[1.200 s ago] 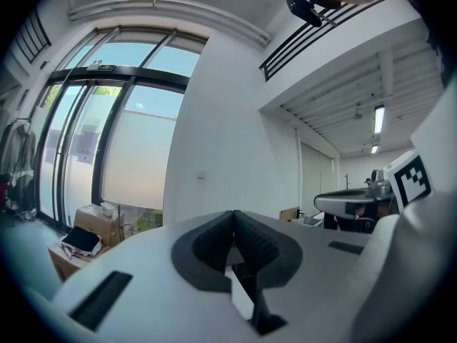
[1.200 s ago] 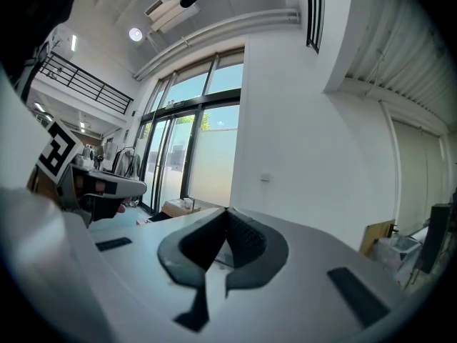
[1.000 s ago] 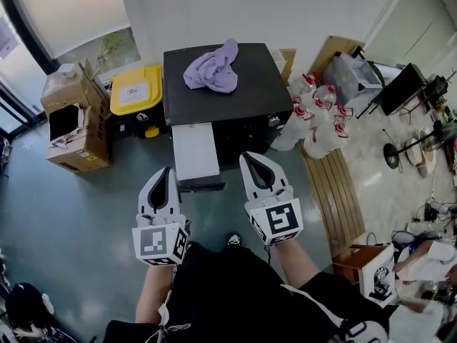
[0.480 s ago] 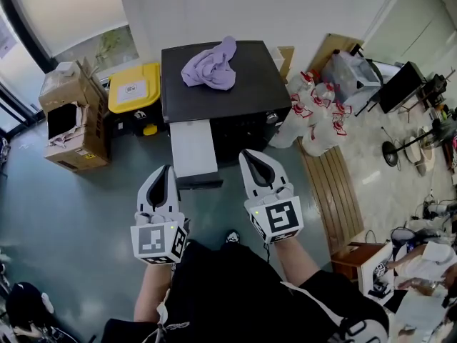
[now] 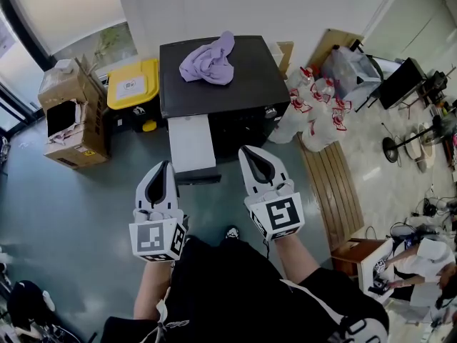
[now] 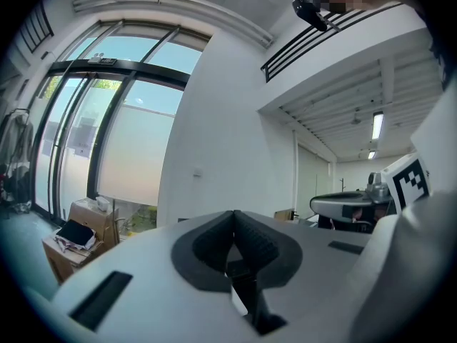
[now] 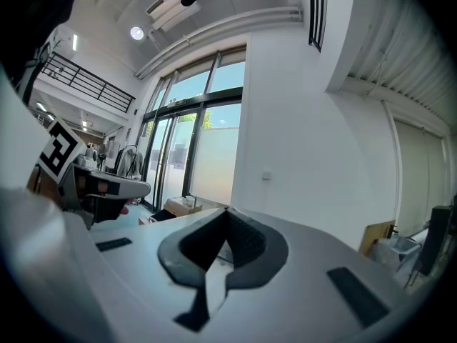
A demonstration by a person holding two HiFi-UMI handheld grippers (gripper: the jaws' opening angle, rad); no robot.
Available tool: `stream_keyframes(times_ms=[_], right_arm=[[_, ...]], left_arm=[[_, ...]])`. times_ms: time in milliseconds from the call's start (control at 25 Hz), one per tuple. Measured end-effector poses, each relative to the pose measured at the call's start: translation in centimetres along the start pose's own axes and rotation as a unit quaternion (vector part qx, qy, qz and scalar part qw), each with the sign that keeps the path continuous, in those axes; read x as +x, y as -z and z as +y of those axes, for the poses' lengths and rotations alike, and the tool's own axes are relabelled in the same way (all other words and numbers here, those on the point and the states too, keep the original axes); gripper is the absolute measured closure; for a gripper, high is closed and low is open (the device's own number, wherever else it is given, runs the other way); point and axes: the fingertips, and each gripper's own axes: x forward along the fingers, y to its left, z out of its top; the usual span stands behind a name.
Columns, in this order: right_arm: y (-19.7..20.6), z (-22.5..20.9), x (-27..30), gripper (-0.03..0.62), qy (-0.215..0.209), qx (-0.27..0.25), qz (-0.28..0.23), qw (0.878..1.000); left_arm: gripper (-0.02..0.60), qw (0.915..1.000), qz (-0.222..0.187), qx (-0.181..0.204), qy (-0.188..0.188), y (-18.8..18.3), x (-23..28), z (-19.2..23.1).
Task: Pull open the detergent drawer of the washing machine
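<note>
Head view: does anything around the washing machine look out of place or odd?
A crumpled purple cloth lies loose on top of the washing machine. The white detergent drawer juts far out of the front, while the left claw and right claw are shut, holding nothing.
</note>
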Motion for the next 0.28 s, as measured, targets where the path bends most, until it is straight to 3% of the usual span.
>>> stream_keyframes(times_ms=[280], right_arm=[[0.11,-0.61,-0.29,0.586,0.002,0.002,-0.003,1.000]], left_arm=[[0.560,1.0000,0.000,0.000,0.000,0.08,0.21,-0.57]])
